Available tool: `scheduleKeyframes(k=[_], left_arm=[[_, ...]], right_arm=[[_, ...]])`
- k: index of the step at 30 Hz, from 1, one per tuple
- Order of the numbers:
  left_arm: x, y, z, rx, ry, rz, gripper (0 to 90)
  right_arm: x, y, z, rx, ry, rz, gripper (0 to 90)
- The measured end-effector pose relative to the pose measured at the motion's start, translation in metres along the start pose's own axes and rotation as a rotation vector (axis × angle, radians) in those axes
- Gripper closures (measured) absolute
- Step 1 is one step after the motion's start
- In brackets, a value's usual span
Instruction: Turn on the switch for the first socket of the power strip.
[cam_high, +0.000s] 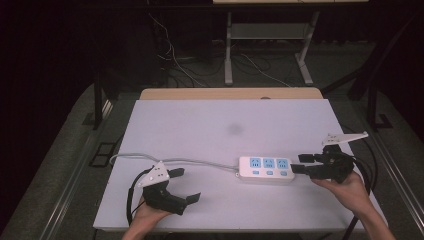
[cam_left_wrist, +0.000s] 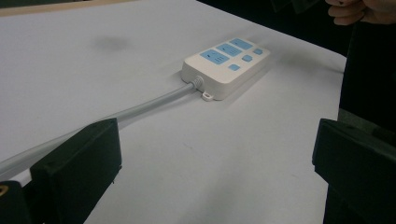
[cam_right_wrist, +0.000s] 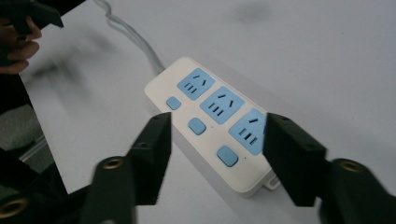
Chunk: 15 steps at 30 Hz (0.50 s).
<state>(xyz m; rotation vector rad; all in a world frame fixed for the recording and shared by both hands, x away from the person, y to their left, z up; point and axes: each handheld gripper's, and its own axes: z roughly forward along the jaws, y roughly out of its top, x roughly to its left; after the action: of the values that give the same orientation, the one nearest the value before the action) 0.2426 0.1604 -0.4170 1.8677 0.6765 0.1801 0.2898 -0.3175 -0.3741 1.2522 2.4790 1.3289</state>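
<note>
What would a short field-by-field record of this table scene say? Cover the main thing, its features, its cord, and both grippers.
Main thing: white power strip lying flat on the white table
Features: three blue sockets, three blue buttons
Cord: grey cord running from its left end toward the table's left edge
Right gripper: open, at the strip's right end, not gripping
Left gripper: open, fingers wide, holding nothing, apart from the strip

Power strip's (cam_right_wrist: 219, 123) near end behind jaws

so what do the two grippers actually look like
Both are black handheld tools with two blocky black jaws. The left gripper and the right gripper each carry a pale grey three-cornered plate on top and trail a black cable. Brass-coloured fittings sit near the jaw bases. Forearms are bare.
</note>
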Motion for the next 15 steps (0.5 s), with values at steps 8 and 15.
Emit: scheduleKeyframes(k=[8, 15], left_arm=[[0.000, 0.000, 0.000, 0.005, 0.001, -0.003, 0.0], [0.000, -0.001, 0.000, 0.005, 0.003, -0.007, 0.0]], right_arm=[[0.006, -0.023, 0.000, -0.029, -0.034, 0.049, 0.2], [0.008, -0.043, 0.001, -0.071, -0.034, 0.073, 0.0]])
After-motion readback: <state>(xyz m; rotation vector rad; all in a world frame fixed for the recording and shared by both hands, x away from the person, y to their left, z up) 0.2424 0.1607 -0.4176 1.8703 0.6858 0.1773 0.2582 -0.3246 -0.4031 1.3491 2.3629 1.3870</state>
